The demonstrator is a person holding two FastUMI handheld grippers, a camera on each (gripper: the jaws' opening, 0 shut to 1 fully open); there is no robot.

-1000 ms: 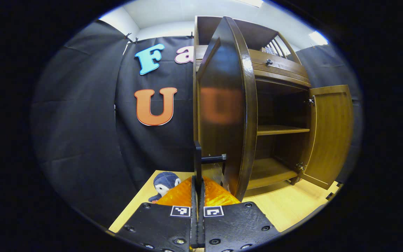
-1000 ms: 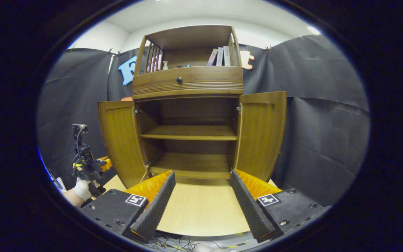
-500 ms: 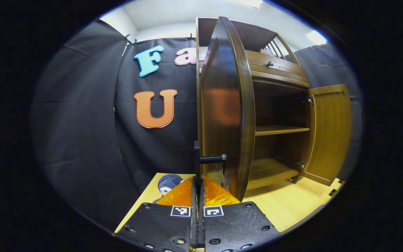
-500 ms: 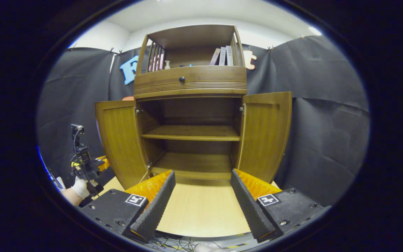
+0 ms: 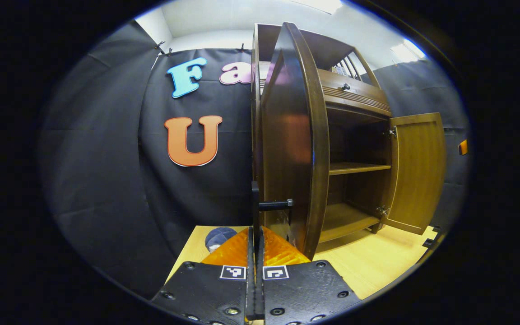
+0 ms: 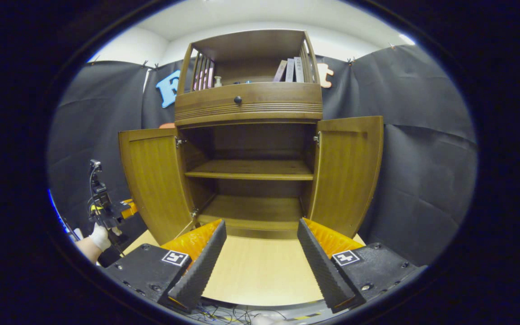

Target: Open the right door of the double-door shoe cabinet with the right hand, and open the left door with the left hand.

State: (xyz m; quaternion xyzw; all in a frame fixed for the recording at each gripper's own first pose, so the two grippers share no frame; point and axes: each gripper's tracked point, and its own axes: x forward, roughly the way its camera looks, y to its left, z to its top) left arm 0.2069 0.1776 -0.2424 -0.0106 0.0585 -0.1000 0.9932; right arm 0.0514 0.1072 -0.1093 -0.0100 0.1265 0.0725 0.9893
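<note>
Gripping the left door's handle (image 5: 272,205), my left gripper (image 5: 255,234) has its jaws pressed together around the dark vertical bar, which rises straight up from between my fingers, just beside the door's outer face. That left door (image 5: 292,140) stands edge-on right ahead of me, swung wide from the shoe cabinet (image 5: 355,97); past it I see the bare shelves and the right door (image 5: 415,171) open on the far side. A dark blue plush toy (image 5: 220,235) lies on the wooden floor (image 5: 368,266) to the left of my fingers. My right gripper (image 6: 260,253) hangs with jaws spread wide and nothing between them, facing the cabinet's middle, well apart from both doors, which stand open to either side.
</note>
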